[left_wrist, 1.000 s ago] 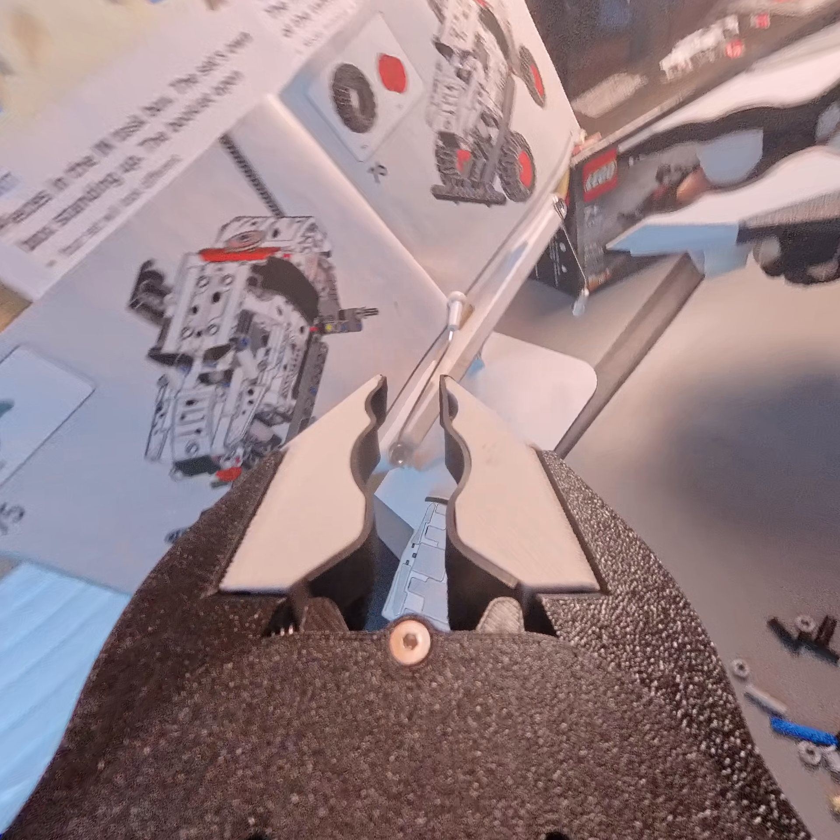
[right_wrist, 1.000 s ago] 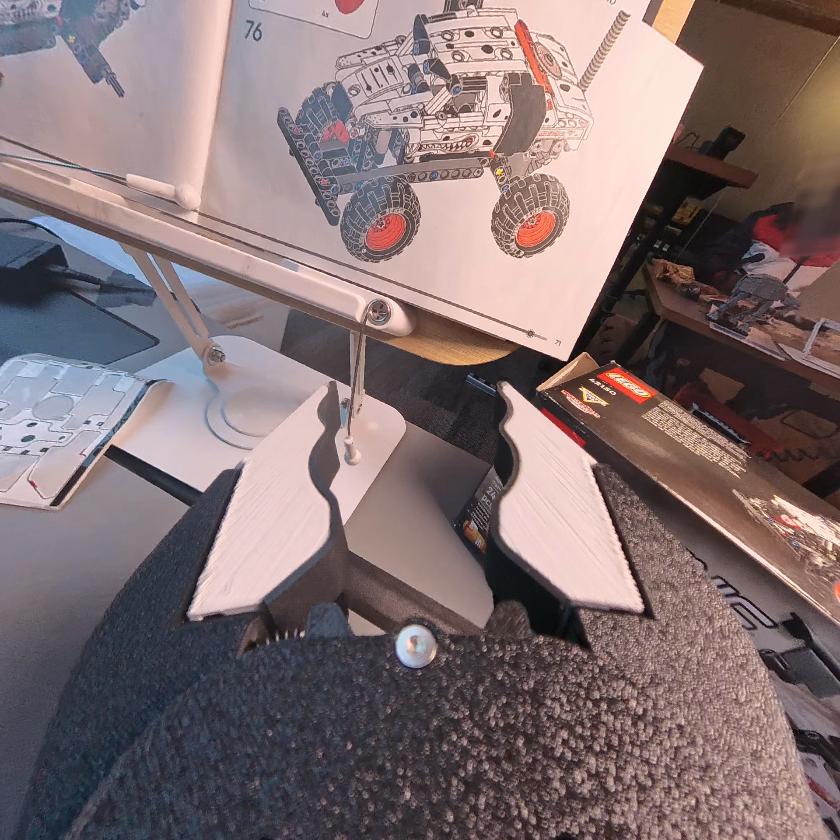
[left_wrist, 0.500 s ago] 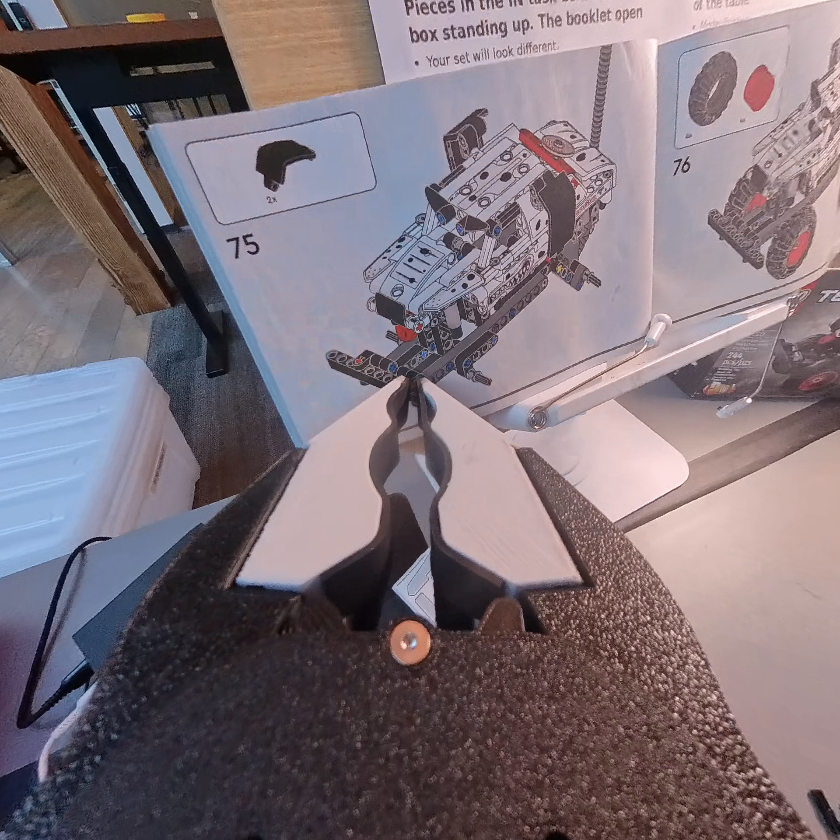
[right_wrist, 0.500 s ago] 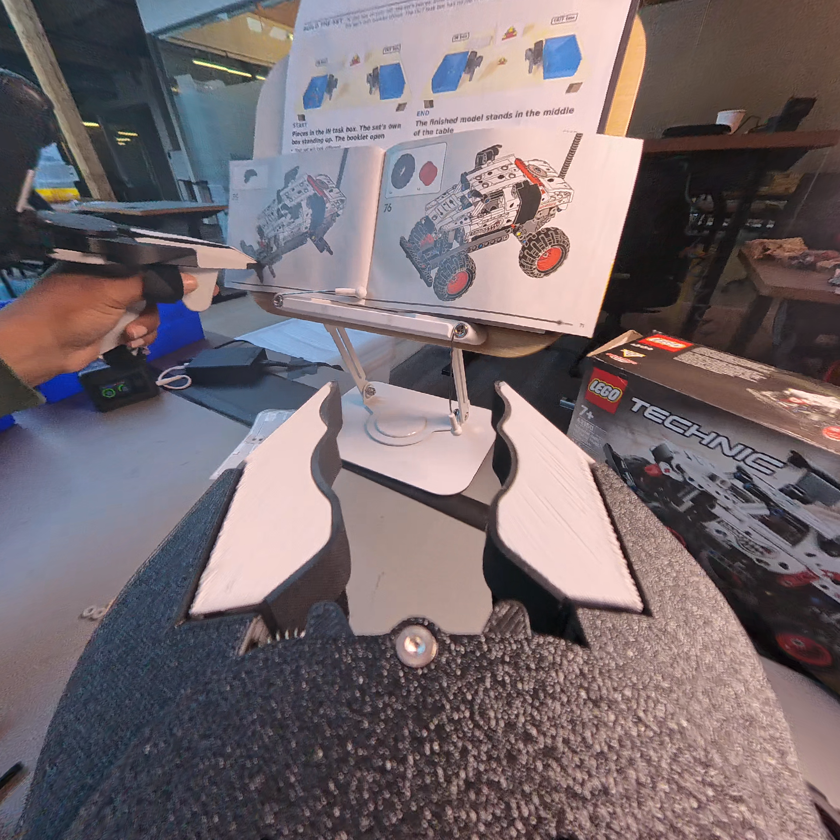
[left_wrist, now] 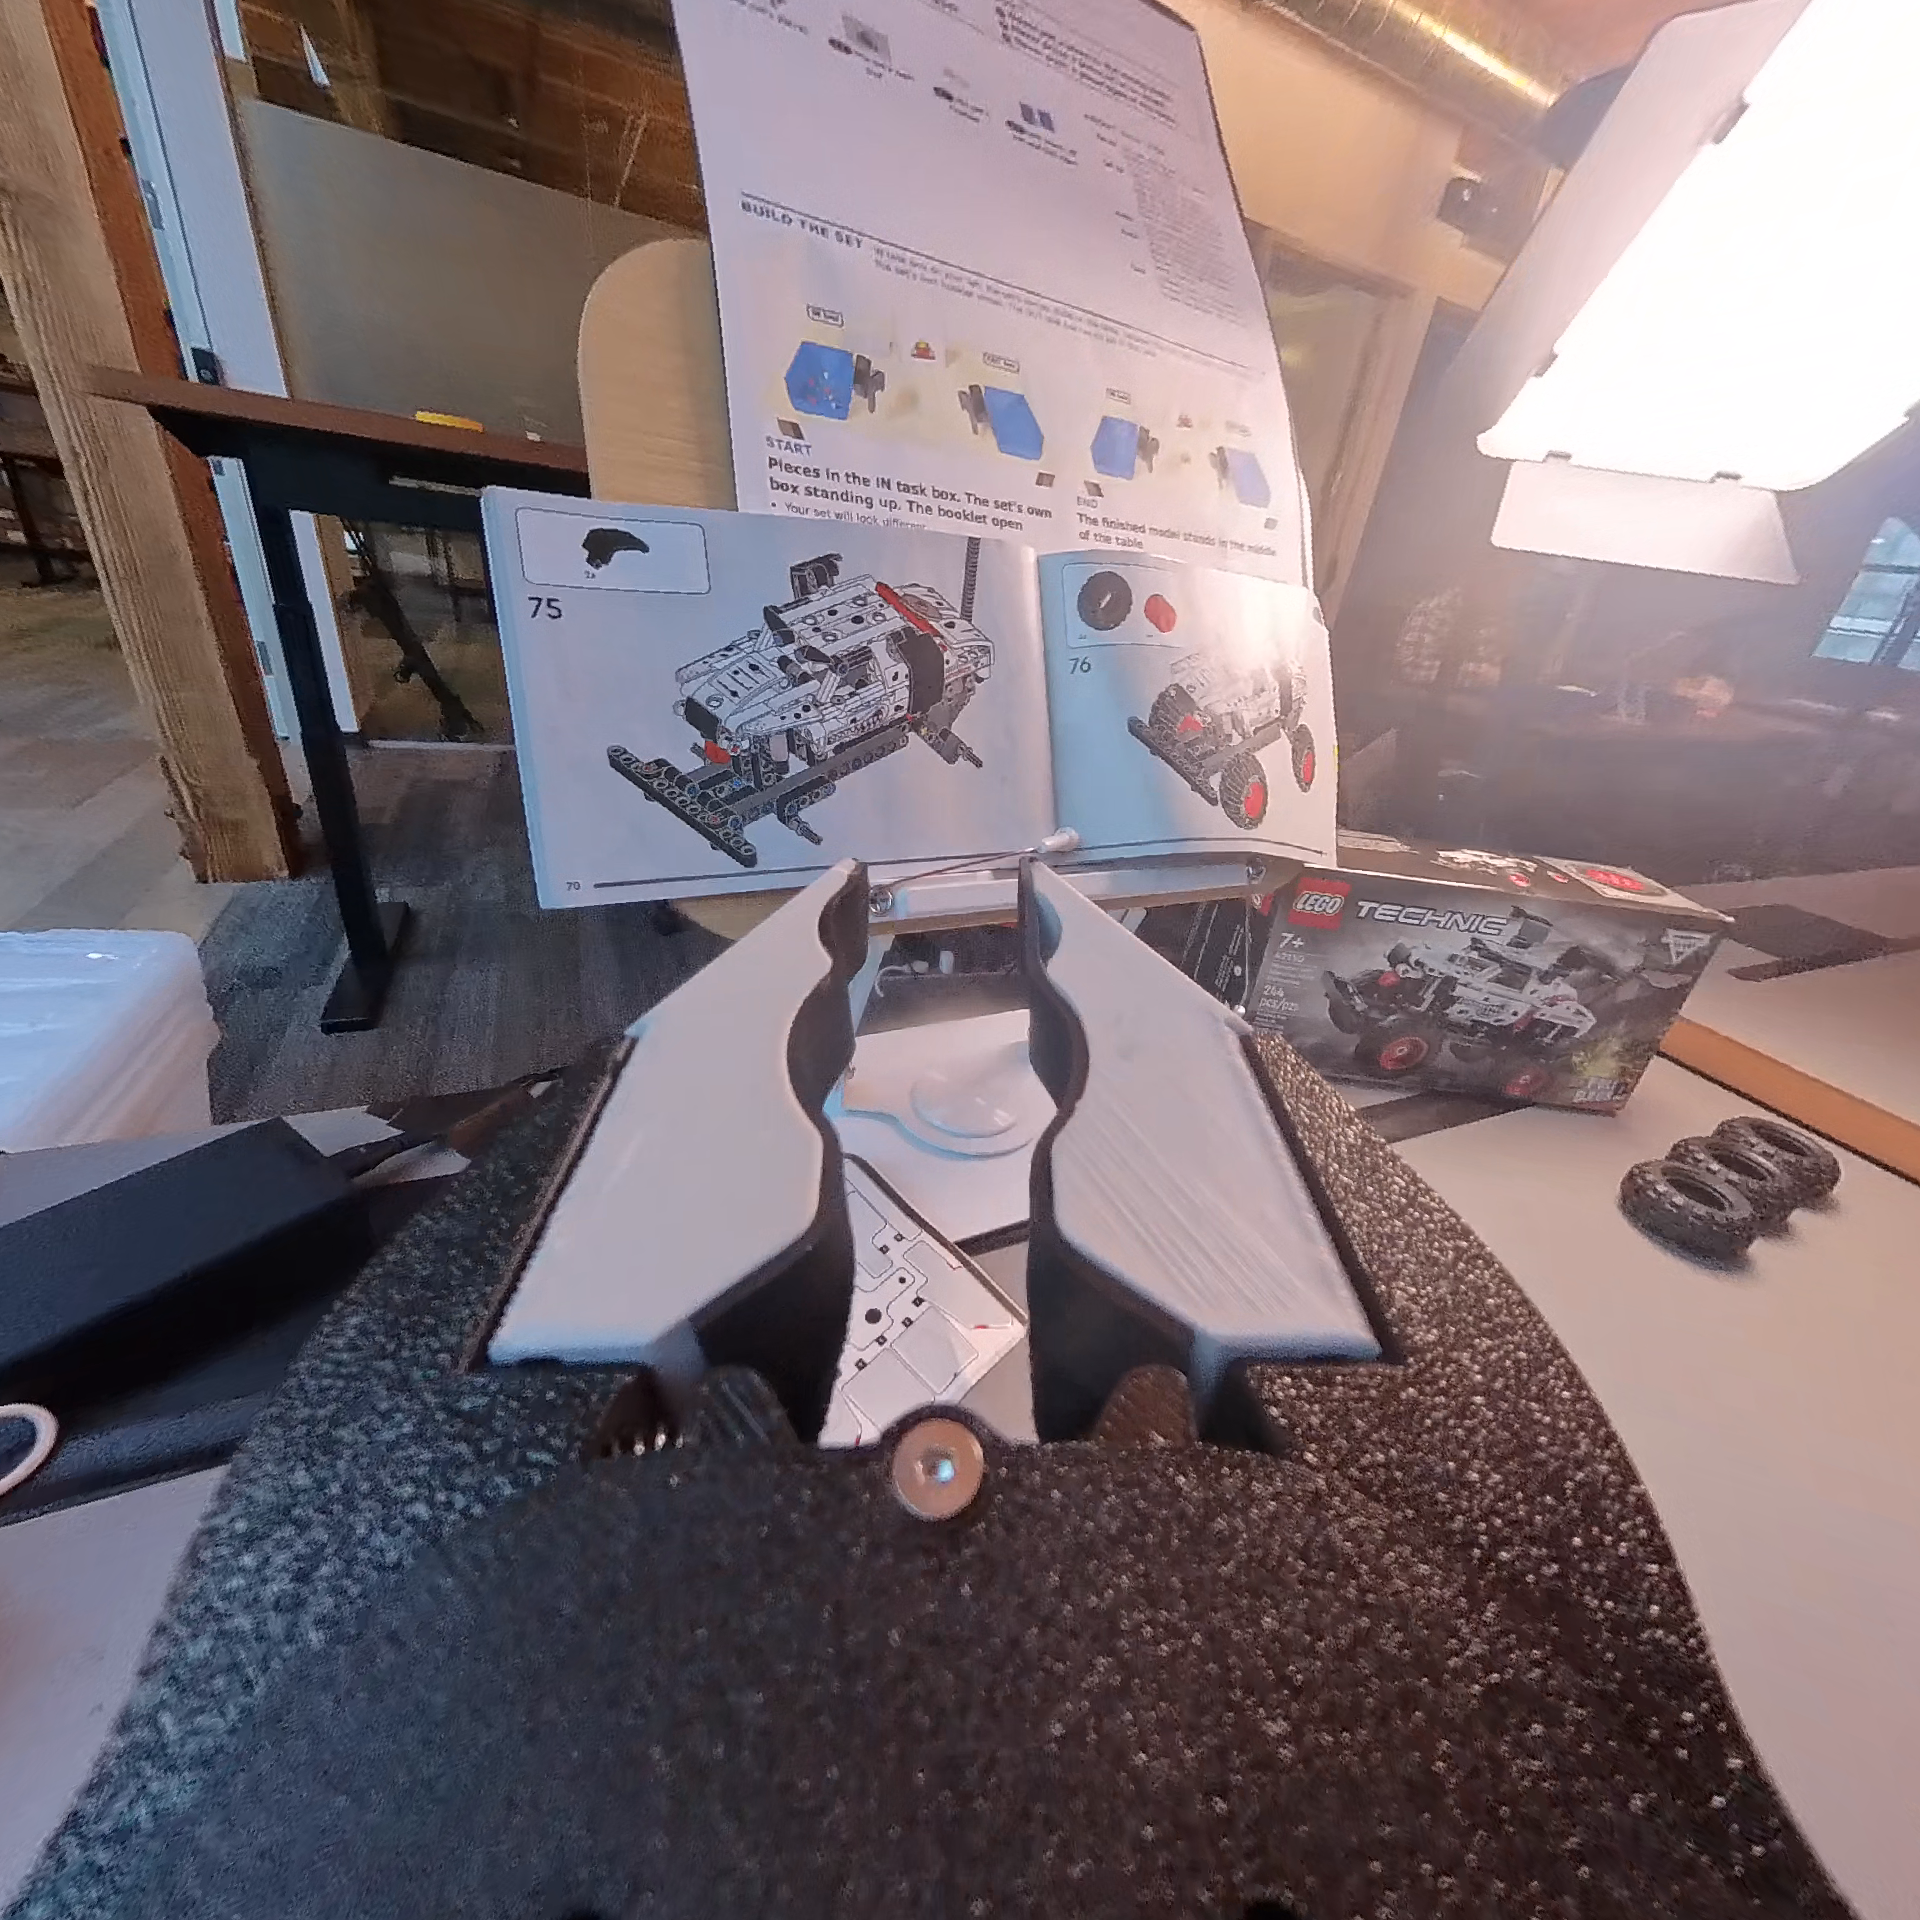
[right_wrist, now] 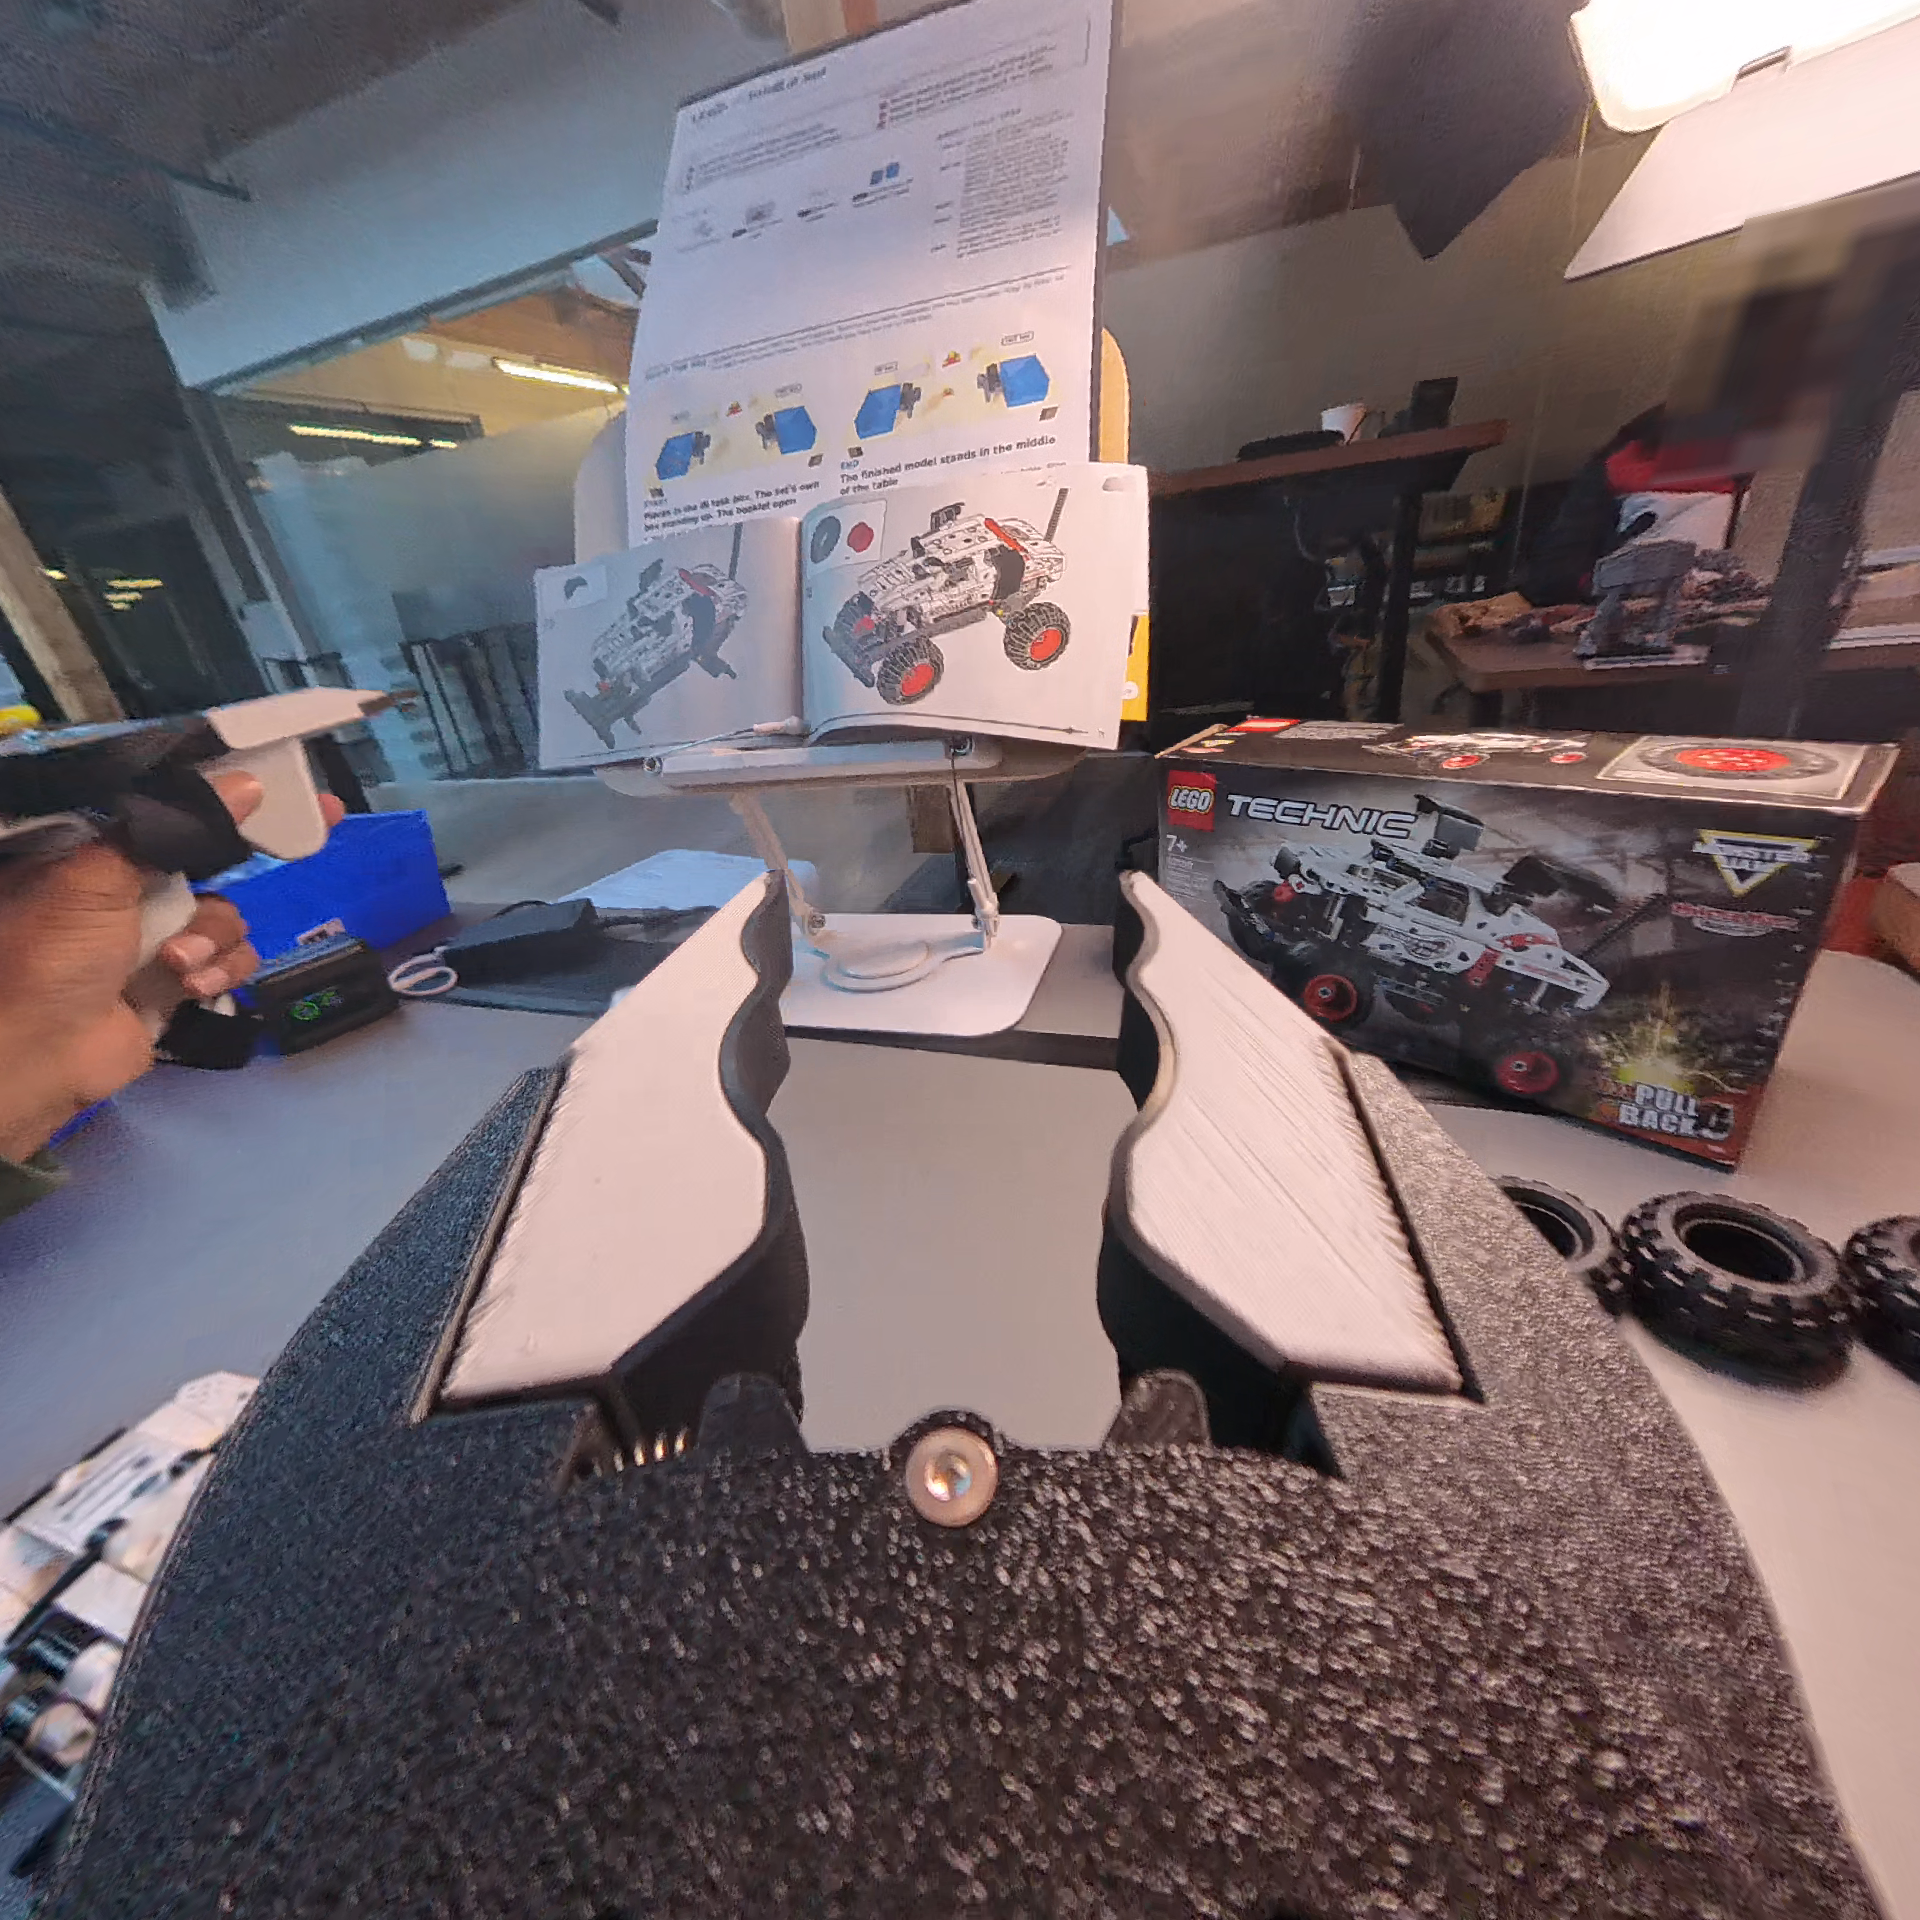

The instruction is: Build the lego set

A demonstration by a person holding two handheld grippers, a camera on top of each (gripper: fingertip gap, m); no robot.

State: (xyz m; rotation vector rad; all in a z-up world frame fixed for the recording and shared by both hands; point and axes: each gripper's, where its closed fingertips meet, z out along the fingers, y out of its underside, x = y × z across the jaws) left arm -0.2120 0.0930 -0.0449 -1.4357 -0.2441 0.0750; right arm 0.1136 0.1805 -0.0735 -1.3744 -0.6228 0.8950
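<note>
The open instruction booklet [left_wrist: 904, 707] stands on a white stand [right_wrist: 925, 966] at the back of the grey table [right_wrist: 935, 1195]; it also shows in the right wrist view [right_wrist: 831, 623]. Three black tyres [right_wrist: 1725, 1278] lie to the right, in front of the set's box [right_wrist: 1507, 914]; both show in the left wrist view, the tyres [left_wrist: 1725, 1184] and the box [left_wrist: 1455, 997]. My left gripper [left_wrist: 940, 883] is open and empty, level with the stand's ledge, over a white sticker sheet [left_wrist: 914, 1299]. My right gripper [right_wrist: 951, 894] is wide open and empty above bare table.
A hand holds the left gripper [right_wrist: 301, 717] at the far left of the right wrist view. Behind it are a blue bin [right_wrist: 343, 883], a black device [right_wrist: 312, 997] and a power adapter [right_wrist: 520, 930]. Loose white and black parts [right_wrist: 83, 1538] lie at the bottom left. A printed sheet [left_wrist: 987, 260] stands above the booklet. About 35 cm separates my left fingertips from my right.
Both grippers have pulled back from the booklet and levelled out. My left gripper was shut half a second ago and is now open. The right stayed open.
</note>
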